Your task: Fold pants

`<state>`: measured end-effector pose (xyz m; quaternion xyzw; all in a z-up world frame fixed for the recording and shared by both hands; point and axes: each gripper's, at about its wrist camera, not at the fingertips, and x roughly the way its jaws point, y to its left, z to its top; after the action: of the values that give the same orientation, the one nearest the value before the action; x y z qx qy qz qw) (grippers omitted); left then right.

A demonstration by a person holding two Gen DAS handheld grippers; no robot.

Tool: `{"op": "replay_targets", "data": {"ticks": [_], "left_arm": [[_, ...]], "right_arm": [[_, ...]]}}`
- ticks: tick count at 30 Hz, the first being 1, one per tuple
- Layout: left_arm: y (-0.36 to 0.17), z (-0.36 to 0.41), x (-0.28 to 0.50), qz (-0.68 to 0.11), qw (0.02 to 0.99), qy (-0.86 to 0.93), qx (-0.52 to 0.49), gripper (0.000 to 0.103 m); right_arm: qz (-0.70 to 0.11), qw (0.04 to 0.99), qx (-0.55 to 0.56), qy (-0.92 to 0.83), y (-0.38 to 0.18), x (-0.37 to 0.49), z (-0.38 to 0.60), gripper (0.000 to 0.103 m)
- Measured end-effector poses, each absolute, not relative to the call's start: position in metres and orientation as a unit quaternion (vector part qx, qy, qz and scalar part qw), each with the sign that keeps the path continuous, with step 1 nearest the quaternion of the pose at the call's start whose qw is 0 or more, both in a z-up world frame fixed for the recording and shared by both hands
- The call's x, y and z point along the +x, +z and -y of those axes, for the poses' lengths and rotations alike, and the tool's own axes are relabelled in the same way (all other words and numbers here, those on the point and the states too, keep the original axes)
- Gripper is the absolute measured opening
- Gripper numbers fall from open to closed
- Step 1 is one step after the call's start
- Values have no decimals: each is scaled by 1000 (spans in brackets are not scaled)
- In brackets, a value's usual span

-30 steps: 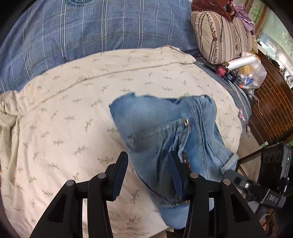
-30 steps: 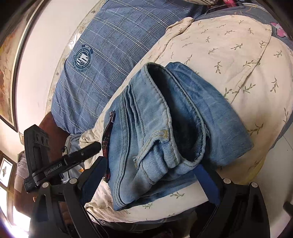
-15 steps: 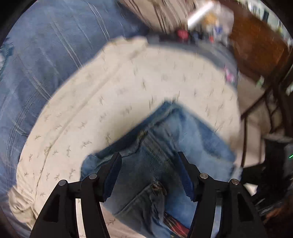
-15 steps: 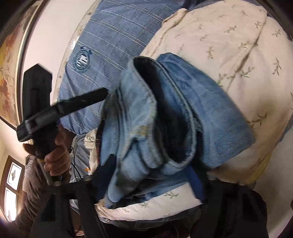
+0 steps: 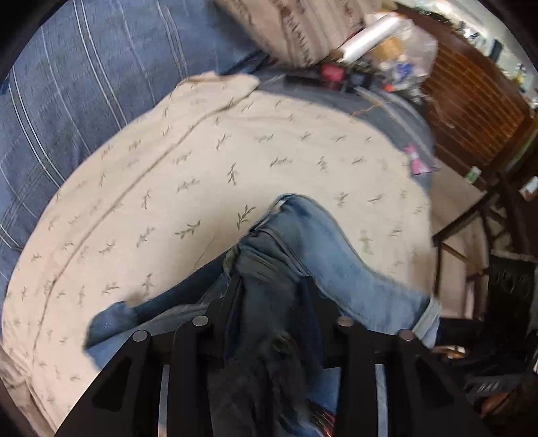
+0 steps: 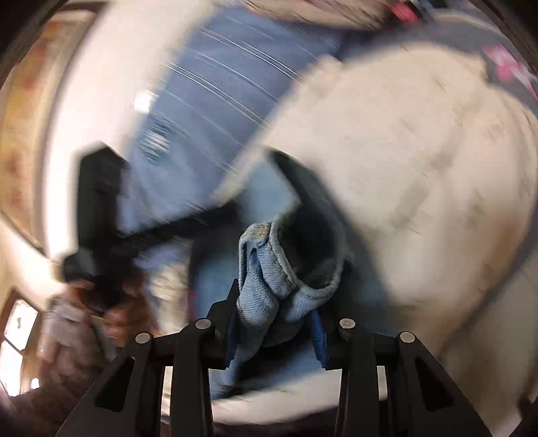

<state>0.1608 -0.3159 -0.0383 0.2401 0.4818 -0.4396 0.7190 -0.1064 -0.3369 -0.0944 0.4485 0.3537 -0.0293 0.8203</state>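
The blue denim pants [image 5: 336,255] lie bunched on a cream leaf-print sheet [image 5: 201,174]. My left gripper [image 5: 269,302] is shut on a thick fold of the pants, which fills the gap between the fingers. In the blurred right wrist view my right gripper [image 6: 274,316] is shut on a bunched light-blue waistband edge of the pants [image 6: 265,269]. The left gripper's black body [image 6: 101,215] and the hand holding it show at the left of that view.
A blue plaid blanket [image 5: 84,84] covers the bed behind the sheet. A striped pillow [image 5: 296,27] and cluttered bottles and bags [image 5: 386,57] sit at the far right. A brick wall [image 5: 470,111] and dark furniture [image 5: 511,289] stand off the bed's right edge.
Both grippers closed from open onto the pants. The left one moved in over the denim and pinched a fold; the right one gripped the waistband edge and is moving fast.
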Motion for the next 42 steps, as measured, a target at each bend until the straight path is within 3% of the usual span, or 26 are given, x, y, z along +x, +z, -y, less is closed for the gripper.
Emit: {"op": "replay_targets", "data": {"ticks": [4,6,8,11,16,18,19,20,22,23,26,30,32,36,37,39,40,41,42], "left_arm": [[-34,306,161,-478,734,-426,228,41],[-13,287,167,-490,744,-415,186,40],[8,259,172,-485,769,-394,135,41],[16,204,179,-490,804,-332,60,64],[-41,160,171,-582,753,-305,-16,63],[-63,160,177,-609,737,-292,-27,60],[-66,159,179,-612,734,-292,-41,51],[-65,158,180,-611,732,-297,-54,45],[-63,160,182,-605,739,-292,-51,46],[-66,163,182,-602,744,-287,-42,49],[-79,175,180,-603,751,-267,-33,58],[-72,157,181,-616,730,-280,-93,51],[-65,141,182,-607,737,-275,-117,51],[-76,132,174,-620,708,-293,-168,55],[-83,133,173,-629,699,-296,-169,56],[-105,148,169,-654,677,-300,-151,64],[-113,150,168,-655,676,-299,-157,69],[-119,149,170,-654,674,-300,-168,81],[-122,149,171,-653,672,-304,-175,82]], "right_arm": [[-353,815,458,-21,-96,-116,340,47],[-337,831,442,-22,-78,-121,343,58],[-309,850,423,-54,-60,-127,354,75],[-296,854,422,-63,-46,-114,372,76],[-335,868,367,-14,-46,-59,354,76],[-376,868,325,-22,-60,-32,335,56],[-404,862,304,-18,-68,-18,328,21],[-416,860,294,-10,-69,-12,324,20],[-402,884,235,-32,-57,-10,315,21],[-400,895,193,-50,-55,-9,312,27],[-427,876,219,-52,-82,-5,328,29],[-391,875,285,-13,-56,-16,346,39],[-360,873,328,-18,-45,-32,372,69],[-388,860,331,7,-51,-21,383,74],[-401,855,328,23,-57,-14,380,80],[-451,832,319,49,-80,0,370,86],[-458,832,309,56,-90,1,364,87],[-442,843,302,58,-86,-1,362,89],[-440,843,305,62,-85,-4,361,92]]}}
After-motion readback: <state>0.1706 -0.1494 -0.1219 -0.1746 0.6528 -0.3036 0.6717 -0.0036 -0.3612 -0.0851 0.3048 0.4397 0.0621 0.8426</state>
